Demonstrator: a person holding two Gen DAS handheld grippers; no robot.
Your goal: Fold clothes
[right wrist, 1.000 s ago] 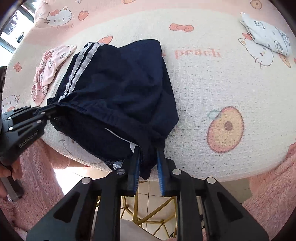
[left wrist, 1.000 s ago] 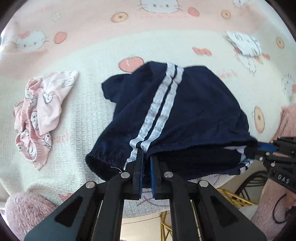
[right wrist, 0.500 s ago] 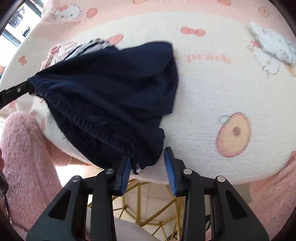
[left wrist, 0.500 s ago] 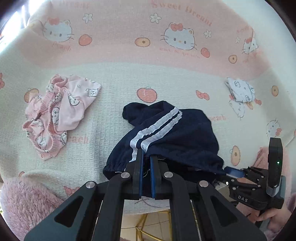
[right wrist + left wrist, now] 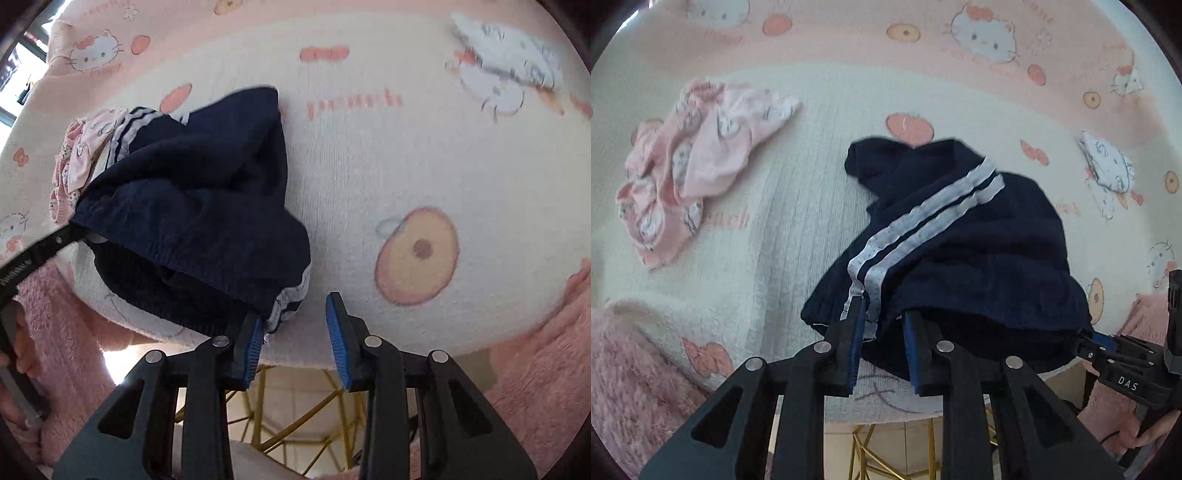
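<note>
Navy shorts (image 5: 964,236) with two white side stripes lie bunched at the near edge of the worktop (image 5: 798,206), which is covered by a cream and pink cartoon-cat blanket. Their elastic waistband hangs partly over that edge.

The left hand-held gripper (image 5: 882,332) has just been opening; its jaws stand part open, with the striped waistband corner loose between them, against the left blue pad and clear of the right one. The right hand-held gripper (image 5: 295,332) also has its jaws apart, having opened earlier in the last second. The other striped corner of the waistband lies against its left pad, while the right pad stands free over bare blanket. Neither hand-held gripper clamps the cloth.

A crumpled pink garment (image 5: 683,184) with a cat print lies on the worktop to the left of the shorts, well apart from them. Pink fluffy sleeves (image 5: 62,325) show at the lower corners of both views.
</note>
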